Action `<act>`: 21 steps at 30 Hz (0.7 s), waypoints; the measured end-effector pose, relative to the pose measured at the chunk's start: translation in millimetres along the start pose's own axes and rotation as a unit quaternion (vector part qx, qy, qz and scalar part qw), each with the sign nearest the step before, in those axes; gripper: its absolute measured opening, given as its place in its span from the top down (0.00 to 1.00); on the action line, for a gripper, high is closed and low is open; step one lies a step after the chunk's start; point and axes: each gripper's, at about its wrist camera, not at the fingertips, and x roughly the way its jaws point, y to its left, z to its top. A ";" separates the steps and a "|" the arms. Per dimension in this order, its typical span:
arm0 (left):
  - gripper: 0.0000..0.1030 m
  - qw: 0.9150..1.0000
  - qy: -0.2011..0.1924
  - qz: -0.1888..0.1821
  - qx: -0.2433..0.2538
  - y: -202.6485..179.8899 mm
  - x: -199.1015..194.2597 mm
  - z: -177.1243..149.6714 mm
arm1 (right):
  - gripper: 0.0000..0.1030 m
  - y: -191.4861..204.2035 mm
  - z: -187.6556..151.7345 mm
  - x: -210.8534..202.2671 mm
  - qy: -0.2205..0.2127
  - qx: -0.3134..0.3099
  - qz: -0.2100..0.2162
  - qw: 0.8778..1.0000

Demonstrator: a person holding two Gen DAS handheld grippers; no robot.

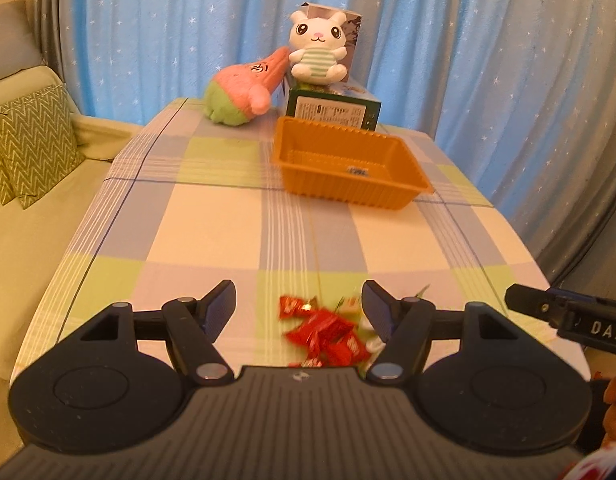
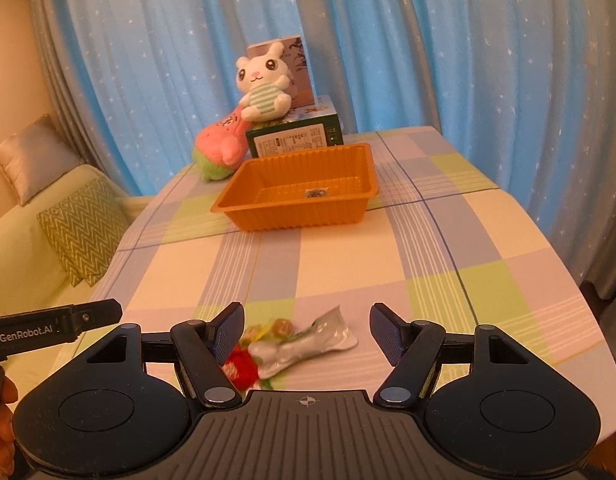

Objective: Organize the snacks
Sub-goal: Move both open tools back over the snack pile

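— Where are the snacks sitting right now?

— They are lying in a loose heap at the near edge of the worktop, on the checked cloth. The red-wrapped candies are lying between the fingers of the left tool, and nothing is touching them: its jaws are standing apart, released.

— And the right tool?

— It is hanging open too, holding nothing. A silvery wrapper is lying between its fingers, with a small round candy just beside it and more red ones by the left finger.

— Where is the tray?

— The orange plastic tray is sitting toward the far edge of the worktop, well apart from the heap, with only a small label showing on its floor. Behind it a green box is carrying a white plush bunny, and a pink and green plush is leaning beside them near the far left corner.
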 end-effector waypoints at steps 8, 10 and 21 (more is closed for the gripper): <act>0.36 1.000 0.012 0.004 0.007 3.8 -7.6 -26.4 | 0.33 4.4 -25.0 -6.6 0.014 -0.004 -0.003 1.000; 0.36 1.000 0.016 0.006 0.008 4.8 -7.8 -29.8 | 0.33 4.7 -28.6 -6.8 0.017 -0.003 -0.004 1.000; 0.35 0.999 0.030 0.017 0.028 3.3 -3.8 -39.0 | 0.33 5.7 -38.5 -1.5 0.030 0.004 -0.008 1.000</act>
